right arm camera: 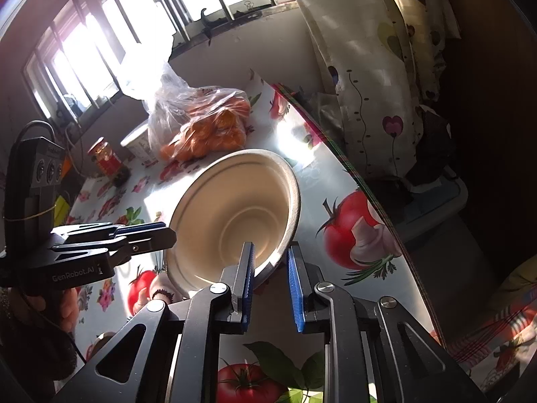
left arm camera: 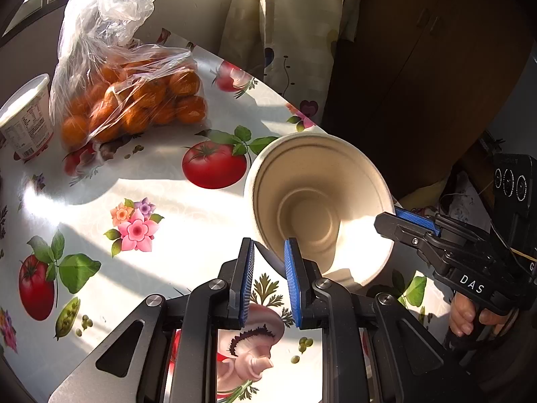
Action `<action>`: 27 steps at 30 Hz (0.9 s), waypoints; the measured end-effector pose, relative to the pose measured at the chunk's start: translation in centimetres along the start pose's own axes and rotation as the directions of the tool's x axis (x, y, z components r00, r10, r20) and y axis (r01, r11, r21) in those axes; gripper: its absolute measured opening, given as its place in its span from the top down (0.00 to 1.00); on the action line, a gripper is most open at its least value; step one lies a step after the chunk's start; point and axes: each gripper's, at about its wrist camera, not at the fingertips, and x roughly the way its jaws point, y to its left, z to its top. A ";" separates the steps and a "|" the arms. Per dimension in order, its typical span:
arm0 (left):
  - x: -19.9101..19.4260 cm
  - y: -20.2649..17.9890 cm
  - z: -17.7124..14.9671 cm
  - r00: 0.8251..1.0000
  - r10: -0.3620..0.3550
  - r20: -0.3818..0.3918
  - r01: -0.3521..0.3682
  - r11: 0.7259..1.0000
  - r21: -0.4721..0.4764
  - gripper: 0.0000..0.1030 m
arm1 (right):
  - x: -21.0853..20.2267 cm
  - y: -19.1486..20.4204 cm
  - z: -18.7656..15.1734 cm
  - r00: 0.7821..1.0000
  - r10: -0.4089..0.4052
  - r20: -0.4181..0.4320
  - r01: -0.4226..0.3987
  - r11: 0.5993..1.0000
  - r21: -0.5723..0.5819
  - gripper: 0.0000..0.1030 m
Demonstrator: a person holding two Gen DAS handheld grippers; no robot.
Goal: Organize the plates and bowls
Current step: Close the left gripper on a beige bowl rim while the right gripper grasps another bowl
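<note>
A cream paper bowl is tilted above the printed tablecloth; it also shows in the right wrist view. My left gripper has its jaws around the bowl's near rim, with a gap, not clamped. My right gripper likewise straddles the bowl's rim with the jaws apart. In the left wrist view the right gripper reaches the bowl's right rim. In the right wrist view the left gripper sits at the bowl's left rim.
A clear bag of oranges and a white tub stand at the back left. A red-labelled jar stands further left. The table edge runs along the right, with a curtain beyond.
</note>
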 end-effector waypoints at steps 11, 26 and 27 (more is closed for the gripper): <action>-0.9 0.0 -0.2 1.000 0.001 0.016 -0.001 1.000 -0.013 0.81 | -0.9 0.5 0.2 1.000 0.019 0.014 -0.019 1.000 -0.005 0.82; -3.9 -0.9 -0.8 0.998 0.003 0.061 -0.002 1.000 -0.008 0.81 | -3.9 2.2 0.0 0.997 0.057 0.056 -0.055 0.998 -0.026 0.82; -4.1 -1.0 -0.9 0.998 0.004 0.064 -0.004 1.000 -0.005 0.81 | -4.2 2.4 -0.1 0.997 0.058 0.060 -0.057 0.998 -0.028 0.82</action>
